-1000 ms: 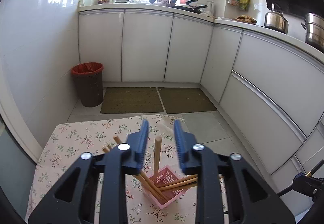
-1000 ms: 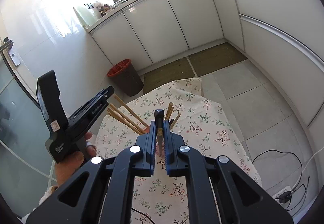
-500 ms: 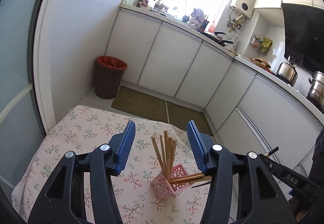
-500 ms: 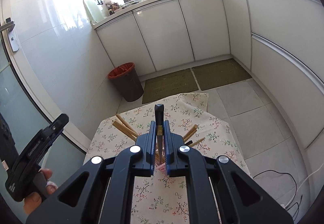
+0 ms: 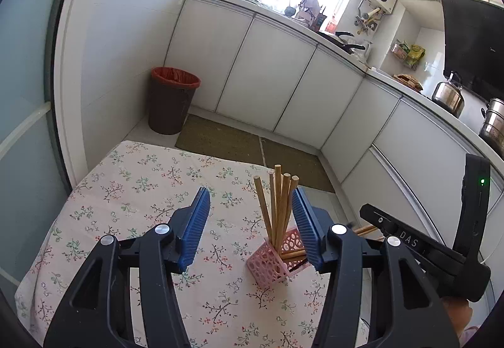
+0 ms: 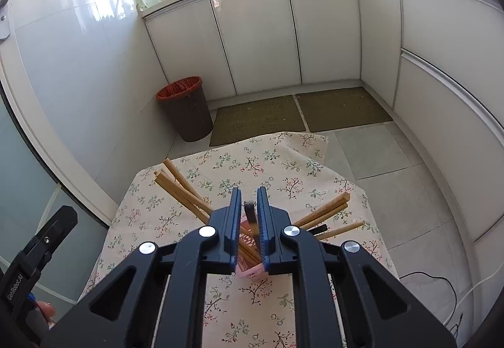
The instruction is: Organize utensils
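A pink lattice holder (image 5: 267,263) stands on the floral tablecloth (image 5: 141,184) with several wooden chopsticks (image 5: 278,206) upright in it and others leaning out to the right. My left gripper (image 5: 250,200) hangs open behind it, gripping nothing. In the right wrist view my right gripper (image 6: 249,193) is just above the holder (image 6: 249,270), and its jaws are opening. A blurred, black-handled utensil (image 6: 250,217) stands loose between the pads, pointing down into the holder. Chopsticks (image 6: 182,187) fan out to the left and right.
A brown bin with a red liner (image 6: 186,108) stands by the wall past the table's far edge. Two green mats (image 6: 258,118) lie before the white cabinets (image 6: 252,33). A cable (image 6: 434,282) lies on the floor to the right. A hand holds the left gripper's body (image 6: 31,253).
My right gripper moved in over the holder; its jaws parted slightly, and the black-handled utensil sits lower between them. My left gripper widened, let go of a chopstick and drew back to the left.
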The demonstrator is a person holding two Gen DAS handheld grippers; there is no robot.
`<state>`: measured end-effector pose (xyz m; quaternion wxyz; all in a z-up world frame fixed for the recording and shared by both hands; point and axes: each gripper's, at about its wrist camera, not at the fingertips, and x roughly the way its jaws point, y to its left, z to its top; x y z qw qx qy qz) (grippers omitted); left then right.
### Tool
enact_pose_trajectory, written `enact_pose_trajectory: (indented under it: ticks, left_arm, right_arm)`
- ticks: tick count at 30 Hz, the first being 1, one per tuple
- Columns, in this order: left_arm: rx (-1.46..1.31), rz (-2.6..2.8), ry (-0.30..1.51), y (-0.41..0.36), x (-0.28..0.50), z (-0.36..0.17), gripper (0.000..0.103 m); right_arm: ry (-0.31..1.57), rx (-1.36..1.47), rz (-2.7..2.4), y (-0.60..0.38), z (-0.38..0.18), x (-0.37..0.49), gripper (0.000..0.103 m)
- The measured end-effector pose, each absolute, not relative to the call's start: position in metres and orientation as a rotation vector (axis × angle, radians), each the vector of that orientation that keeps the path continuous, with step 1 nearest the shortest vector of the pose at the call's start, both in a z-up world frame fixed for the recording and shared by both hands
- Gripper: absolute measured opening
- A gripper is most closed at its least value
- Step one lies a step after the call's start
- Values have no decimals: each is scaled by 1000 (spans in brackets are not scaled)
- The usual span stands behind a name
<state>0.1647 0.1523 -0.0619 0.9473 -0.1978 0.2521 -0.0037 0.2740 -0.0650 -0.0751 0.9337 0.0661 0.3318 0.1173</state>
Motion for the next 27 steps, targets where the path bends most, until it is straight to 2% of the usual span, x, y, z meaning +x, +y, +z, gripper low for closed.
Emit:
enact_pose_trajectory:
  ticks: [3, 8, 13, 21, 27]
  left_arm:
    - [-381, -22, 518, 144, 163, -61, 52]
    - [-327, -35, 504, 126, 154, -54, 56]
    - [-278, -20, 472, 108, 139, -43, 71]
    - [-212, 66, 413, 88, 110, -30, 96]
    - [-110, 134, 455, 63, 103, -23, 96]
  right_arm:
    - [650, 129, 224, -70, -65, 262, 22]
    - [626, 134, 193, -80, -51, 241, 25]
    - [604, 137, 158, -92, -45, 216, 33]
    - [582, 178, 63, -123, -37, 179, 63]
    - [558, 190, -32, -147, -30, 149, 90]
